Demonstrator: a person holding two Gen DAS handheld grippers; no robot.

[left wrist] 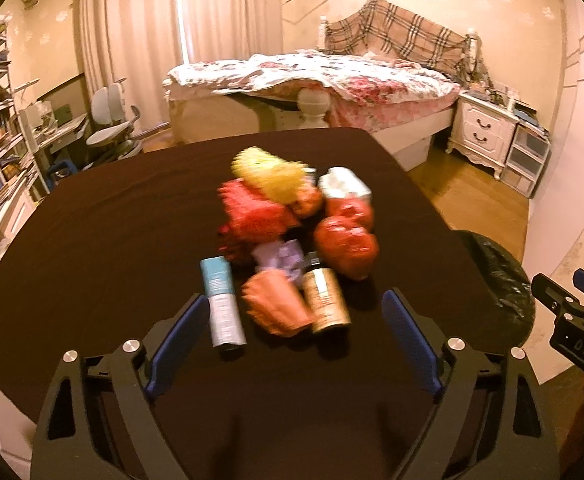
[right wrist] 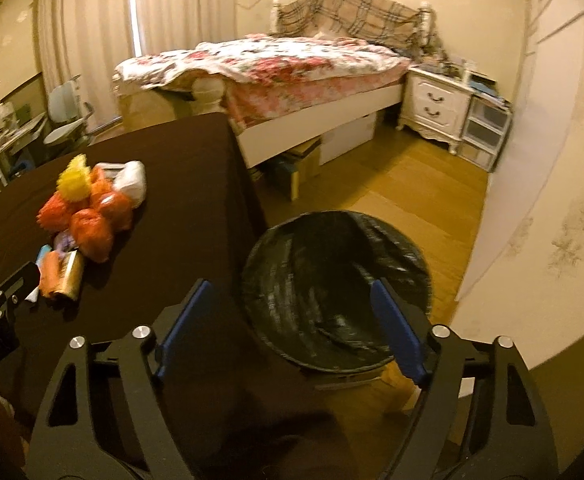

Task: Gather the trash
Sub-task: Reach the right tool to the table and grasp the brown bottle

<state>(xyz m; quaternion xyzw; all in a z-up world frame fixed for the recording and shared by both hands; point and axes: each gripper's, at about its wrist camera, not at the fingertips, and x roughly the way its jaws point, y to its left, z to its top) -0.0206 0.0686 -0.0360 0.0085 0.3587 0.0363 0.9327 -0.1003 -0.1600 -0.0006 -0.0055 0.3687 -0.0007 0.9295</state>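
Left gripper [left wrist: 294, 316] held above the near part of a table [left wrist: 91, 240] draped in dark cloth, blue-padded jaws wide apart, nothing clamped. Just ahead of the fingertips, a heap of trash [left wrist: 292, 236] resting on the cloth. Nearest the left pad, a teal and white tube [left wrist: 221, 300] lying lengthwise. Between the two pads and a little beyond them, a crumpled orange wrapper [left wrist: 277, 308], touching a gold can [left wrist: 326, 300] on its side, closer to the right pad. Further ahead, a purple scrap [left wrist: 283, 260], red crumpled bags [left wrist: 346, 246], a yellow wrapper [left wrist: 269, 174] on top, a white crumpled bag [left wrist: 344, 184] at the far right of the heap. All somewhat blurred.

Right gripper [right wrist: 292, 322] off past the table's right edge, jaws likewise spread with nothing between the pads. Directly ahead and below, a round bin lined with a black bag [right wrist: 336, 288], standing on the wooden floor [right wrist: 412, 200] just beside the table; right pad over the bin's rim, left pad over the table edge. Trash heap well to the left of this tool. Beyond, a bed [right wrist: 292, 64] with a floral quilt and a white nightstand [right wrist: 436, 104].
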